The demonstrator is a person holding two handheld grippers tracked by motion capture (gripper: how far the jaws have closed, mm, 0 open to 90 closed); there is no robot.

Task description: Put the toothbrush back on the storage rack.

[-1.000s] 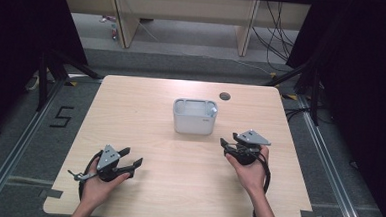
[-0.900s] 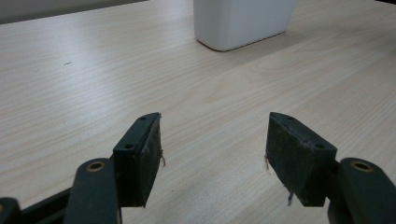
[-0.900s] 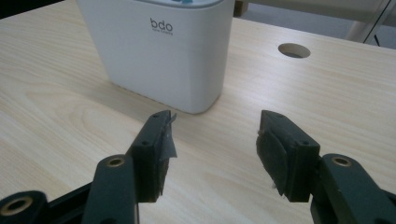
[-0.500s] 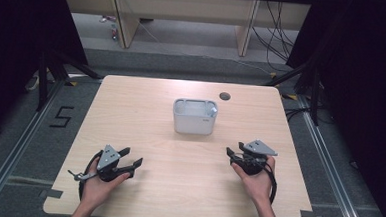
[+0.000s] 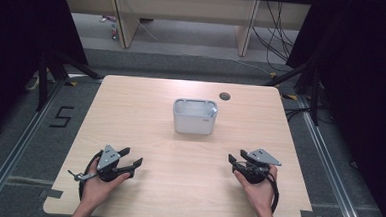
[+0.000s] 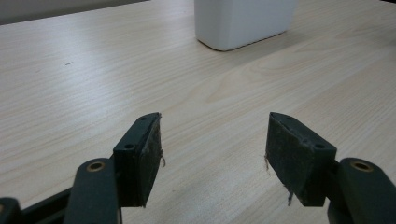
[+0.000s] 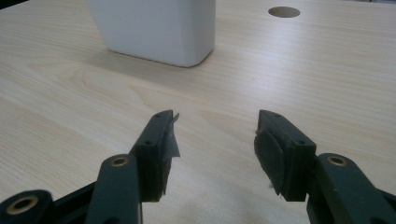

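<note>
Grey plastic bin (image 5: 195, 116) sits upright near the middle of the table (image 5: 146, 111), a little toward the far edge, its open mouth facing up and its long axis running left to right across the table. It is a small rectangular tub with rounded corners, pale walls and what looks like a label on the near face; the high view looks into its open top, though what lies inside cannot be told. A round cable hole (image 5: 225, 96) lies in the table just beyond the bin's right corner.

Left tongs (image 5: 128, 161) rest near the front left of the table, held in the person's left hand (image 5: 97, 186), jaws spread apart with nothing between them. Right tongs (image 5: 237, 162) rest near the front right in the right hand (image 5: 259, 191), likewise released and empty.

Both gripper views show the bin's smooth white outer wall from low down, well ahead of the jaws, with worn, frayed pads (image 6: 152, 154).
</note>
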